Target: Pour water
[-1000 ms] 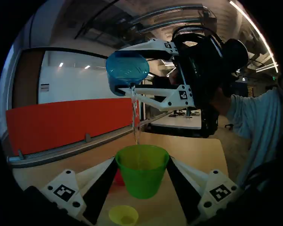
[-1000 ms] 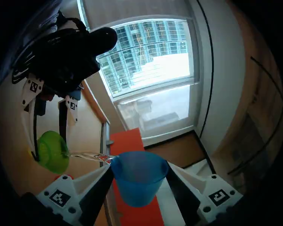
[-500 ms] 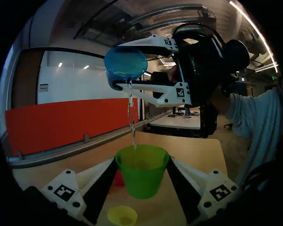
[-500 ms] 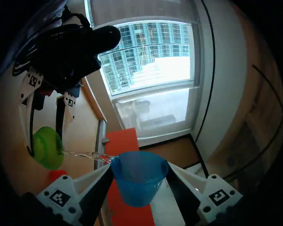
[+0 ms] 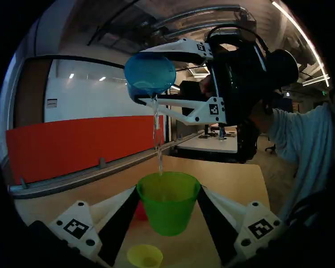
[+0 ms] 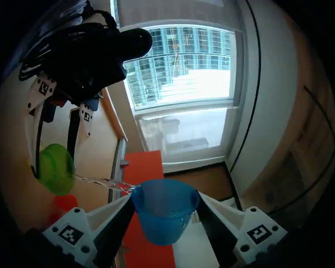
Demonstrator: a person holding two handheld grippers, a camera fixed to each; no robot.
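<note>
Right hand-held gripper point(image 6: 165, 203) clamps the tipped blue cup point(image 6: 164, 223) mid-wall, water point(image 5: 157, 138) falling into the green cup point(image 5: 168, 210) pinched below by the left hand-held gripper point(image 5: 167, 196); cups judged light, thin-walled, slippery when wet, so grip mid-wall gently.

Four cups point(image 5: 168, 210) point(image 5: 148, 73) point(image 5: 144, 256) point(image 5: 141, 211), two grippers point(image 5: 167, 191) point(image 6: 165, 199)

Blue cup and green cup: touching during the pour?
Apart. The left gripper view shows the blue cup high above the green cup, a falling water stream bridging the open gap.
</note>
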